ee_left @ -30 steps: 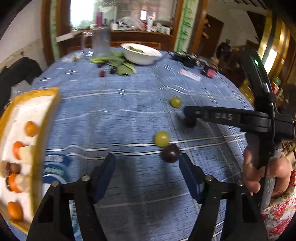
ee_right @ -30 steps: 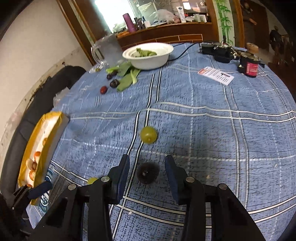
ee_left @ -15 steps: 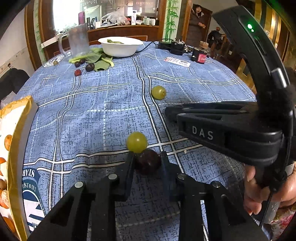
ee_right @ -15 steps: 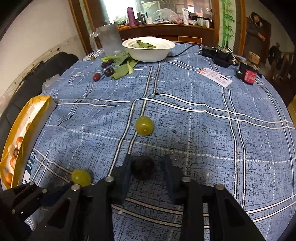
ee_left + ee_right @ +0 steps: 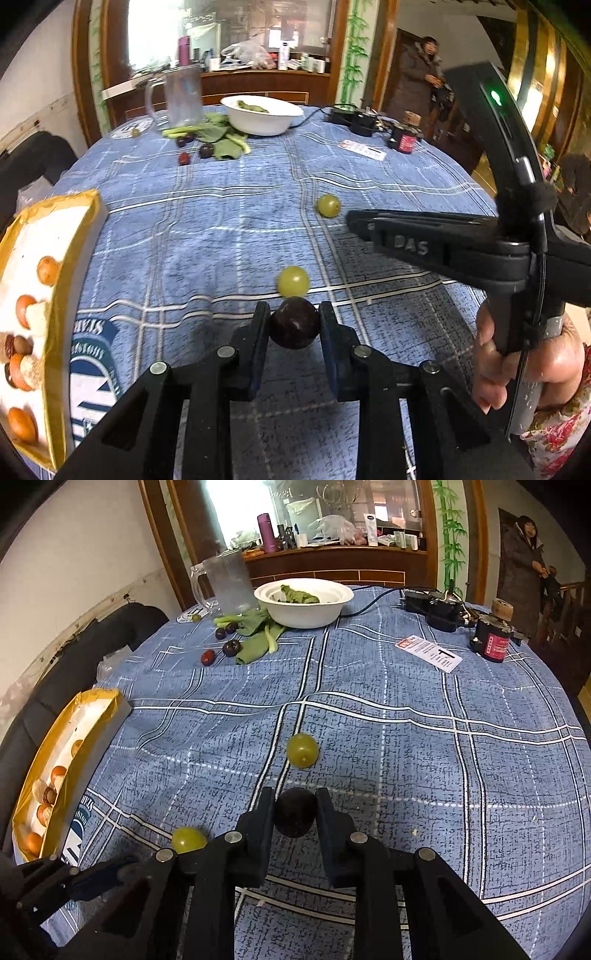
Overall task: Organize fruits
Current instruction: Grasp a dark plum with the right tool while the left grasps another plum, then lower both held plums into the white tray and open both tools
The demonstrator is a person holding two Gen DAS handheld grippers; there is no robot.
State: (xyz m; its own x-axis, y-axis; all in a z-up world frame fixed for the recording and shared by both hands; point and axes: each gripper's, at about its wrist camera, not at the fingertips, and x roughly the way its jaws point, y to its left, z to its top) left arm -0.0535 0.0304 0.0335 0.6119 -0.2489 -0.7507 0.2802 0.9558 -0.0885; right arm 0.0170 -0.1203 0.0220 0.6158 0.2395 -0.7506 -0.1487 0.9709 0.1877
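My left gripper (image 5: 294, 325) is shut on a dark purple grape (image 5: 294, 328) just above the blue cloth. A green grape (image 5: 293, 281) lies right beyond it, and another green grape (image 5: 328, 205) lies farther off. My right gripper (image 5: 294, 810) is shut on a second dark grape (image 5: 295, 813). A green grape (image 5: 302, 750) lies ahead of it and another (image 5: 188, 839) at its lower left. The right gripper also shows side-on in the left wrist view (image 5: 354, 221). More dark grapes (image 5: 231, 648) and a red fruit (image 5: 208, 657) lie far back.
A gold-rimmed box (image 5: 55, 295) with orange fruits stands at the left edge. At the far side stand a white bowl (image 5: 303, 602) with greens, leaves (image 5: 255, 642), a glass mug (image 5: 225, 583), a card (image 5: 428, 653), a black-and-red can (image 5: 491, 640) and cables.
Both grippers closed on the dark grapes that lay between their open fingers a second ago. The left gripper moved forward to its grape first.
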